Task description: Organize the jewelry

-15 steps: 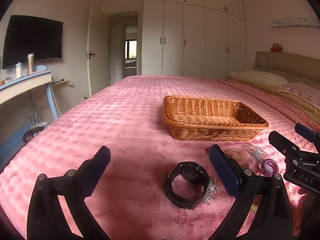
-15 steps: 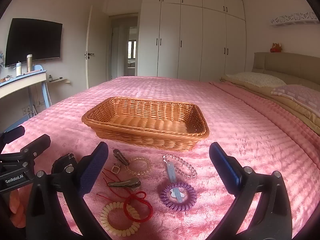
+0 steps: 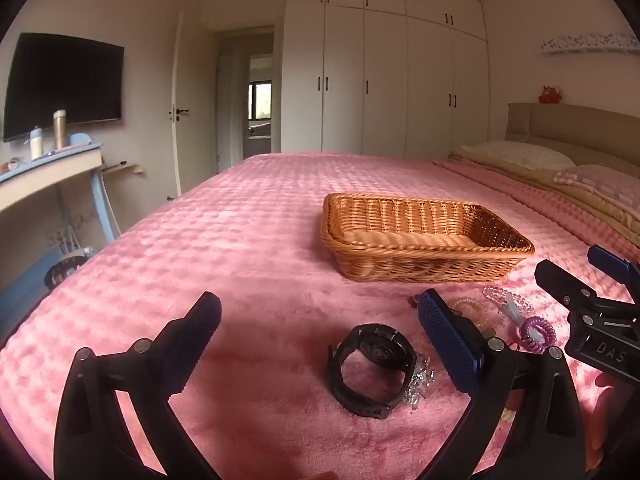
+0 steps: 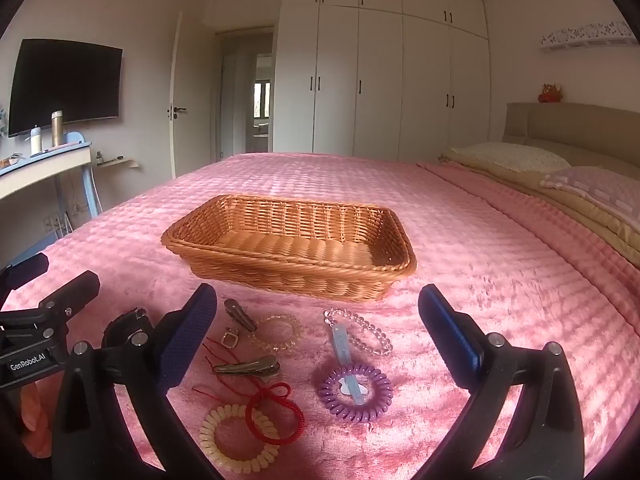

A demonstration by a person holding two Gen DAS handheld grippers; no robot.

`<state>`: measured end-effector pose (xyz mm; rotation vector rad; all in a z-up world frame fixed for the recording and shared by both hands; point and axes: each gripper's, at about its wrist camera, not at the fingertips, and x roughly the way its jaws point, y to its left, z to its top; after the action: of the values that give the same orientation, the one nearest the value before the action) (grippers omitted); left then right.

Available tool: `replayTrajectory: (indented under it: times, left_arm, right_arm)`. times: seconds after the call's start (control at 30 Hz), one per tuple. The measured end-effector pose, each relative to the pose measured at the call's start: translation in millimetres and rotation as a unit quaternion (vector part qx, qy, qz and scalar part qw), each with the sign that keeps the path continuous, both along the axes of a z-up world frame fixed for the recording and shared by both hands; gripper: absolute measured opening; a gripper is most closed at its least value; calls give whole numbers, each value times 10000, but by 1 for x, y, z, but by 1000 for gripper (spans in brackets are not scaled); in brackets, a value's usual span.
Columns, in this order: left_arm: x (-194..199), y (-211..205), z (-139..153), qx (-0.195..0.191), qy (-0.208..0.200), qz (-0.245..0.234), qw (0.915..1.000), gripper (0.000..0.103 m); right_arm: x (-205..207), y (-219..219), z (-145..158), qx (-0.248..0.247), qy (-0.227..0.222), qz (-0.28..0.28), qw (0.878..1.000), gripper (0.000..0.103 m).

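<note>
An empty wicker basket (image 3: 424, 240) (image 4: 292, 240) sits on the pink bed. In the left wrist view a black watch (image 3: 372, 368) lies between my open left gripper's (image 3: 320, 320) fingers, with a sparkly chain (image 3: 420, 380) beside it. In the right wrist view my open right gripper (image 4: 318, 308) hovers over a purple coil hair tie (image 4: 356, 392) with a blue clip, a clear bead bracelet (image 4: 360, 330), a red cord bracelet (image 4: 274, 412), a cream coil tie (image 4: 236, 440), a yellow bead bracelet (image 4: 278, 332) and two metal hair clips (image 4: 248, 368).
The pink bedspread (image 3: 240, 240) stretches around. Pillows (image 4: 520, 160) and the headboard are at the right. A desk (image 3: 40, 176) with bottles and a wall TV stand at the left. White wardrobes (image 4: 380, 80) line the far wall.
Both views are nearly the same; the grippers have hardly moved.
</note>
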<state>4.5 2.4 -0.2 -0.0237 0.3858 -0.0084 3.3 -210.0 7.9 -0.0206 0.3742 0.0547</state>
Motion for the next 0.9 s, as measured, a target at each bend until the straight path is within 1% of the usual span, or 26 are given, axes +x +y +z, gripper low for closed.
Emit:
replayTrajectory:
  times: [0.1, 0.43, 0.7, 0.9]
  left_arm:
    - [-2, 4, 1, -37, -36, -22, 10000, 96]
    - [-6, -3, 2, 39, -104, -83, 9999, 96]
    - [-9, -6, 3, 79, -122, -120, 9998, 96]
    - [-7, -4, 4, 38, -107, -109, 9999, 96]
  right_arm:
    - [1, -1, 1, 12, 17, -2, 10000, 97]
    - [1, 0, 0, 0, 16, -4, 10000, 97]
    - [1, 0, 0, -1, 15, -1, 10000, 97]
    - [0, 0, 0, -4, 13, -2, 10000, 97]
